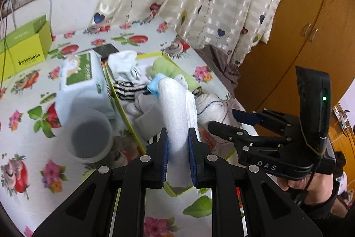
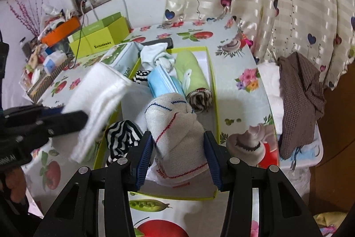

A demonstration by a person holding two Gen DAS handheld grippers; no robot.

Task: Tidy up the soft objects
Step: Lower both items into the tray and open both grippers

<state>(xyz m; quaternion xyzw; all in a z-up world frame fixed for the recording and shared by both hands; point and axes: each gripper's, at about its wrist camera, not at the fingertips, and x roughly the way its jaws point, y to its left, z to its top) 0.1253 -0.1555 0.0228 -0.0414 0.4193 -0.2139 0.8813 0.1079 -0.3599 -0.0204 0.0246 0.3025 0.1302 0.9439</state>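
My left gripper [image 1: 177, 141] is shut on a folded white towel [image 1: 175, 112], which hangs above the near left part of a shallow lime-green box [image 2: 214, 90]. From the right wrist view the same towel [image 2: 97, 99] juts out of the left gripper [image 2: 66, 119]. My right gripper [image 2: 178, 148] is shut on a knotted white cloth with blue and red stitching [image 2: 175, 126], held over the box's near end. Inside the box lie a rolled green cloth [image 2: 190, 74], a blue face-mask bundle [image 2: 164, 83], black-and-white striped socks [image 2: 122, 132] and a knotted pale sock [image 2: 157, 57].
The box rests on a flowered tablecloth [image 2: 244, 103]. Left of it stand a wipes pack [image 1: 82, 77], a grey cup [image 1: 88, 137] and a lime carton [image 1: 24, 50]. A brown checked cloth [image 2: 299, 99] lies right of the table, a curtain hangs behind, a wooden wardrobe [image 1: 299, 26] farther right.
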